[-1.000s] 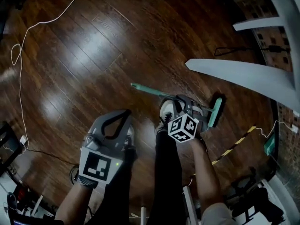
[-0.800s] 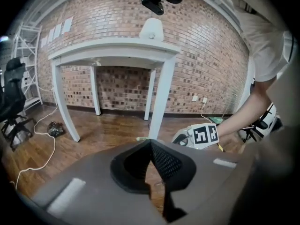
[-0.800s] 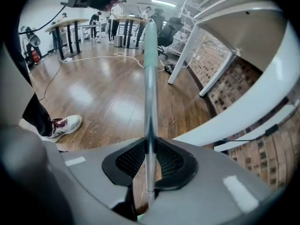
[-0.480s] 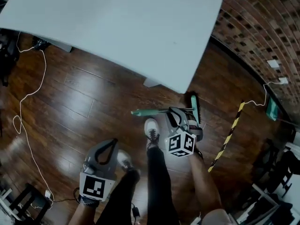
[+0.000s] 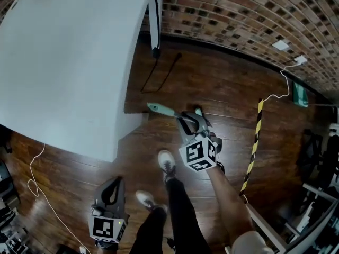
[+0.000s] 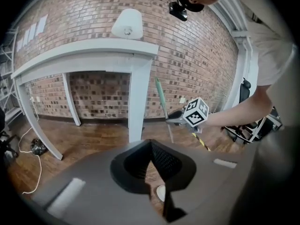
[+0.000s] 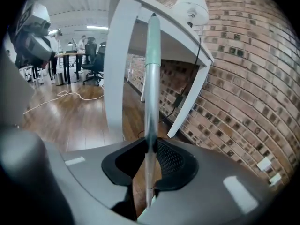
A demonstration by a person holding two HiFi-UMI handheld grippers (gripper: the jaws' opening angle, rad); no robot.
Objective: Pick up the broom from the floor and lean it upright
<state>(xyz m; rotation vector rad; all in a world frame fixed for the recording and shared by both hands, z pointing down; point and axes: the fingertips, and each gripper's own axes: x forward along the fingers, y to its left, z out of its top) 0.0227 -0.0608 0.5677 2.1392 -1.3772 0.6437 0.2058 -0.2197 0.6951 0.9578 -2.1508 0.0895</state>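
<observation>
The broom has a grey shaft with a green handle end (image 5: pixel 154 108). It is off the wooden floor, and its green head (image 5: pixel 198 111) shows just past my right gripper (image 5: pixel 187 120), which is shut on the shaft. In the right gripper view the shaft (image 7: pixel 151 78) runs upright between the closed jaws, next to a white table leg. From the left gripper view the broom (image 6: pixel 161 97) rises steeply from the right gripper (image 6: pixel 177 119). My left gripper (image 5: pixel 112 190) hangs lower left, apart from the broom, its jaws (image 6: pixel 150 143) shut on nothing.
A white table (image 5: pixel 69 62) fills the upper left, its leg (image 6: pixel 138 102) close to the broom. The brick wall (image 5: pixel 238 20) runs behind. A black-yellow strip (image 5: pixel 254 147) lies on the floor at right, a white cable (image 5: pixel 37 179) at left. The person's shoes (image 5: pixel 167 163) stand between the grippers.
The right gripper has risen and rolled, lifting the broom from flat on the floor towards upright. The left gripper has risen too. The head view has swung onto the table and wall.
</observation>
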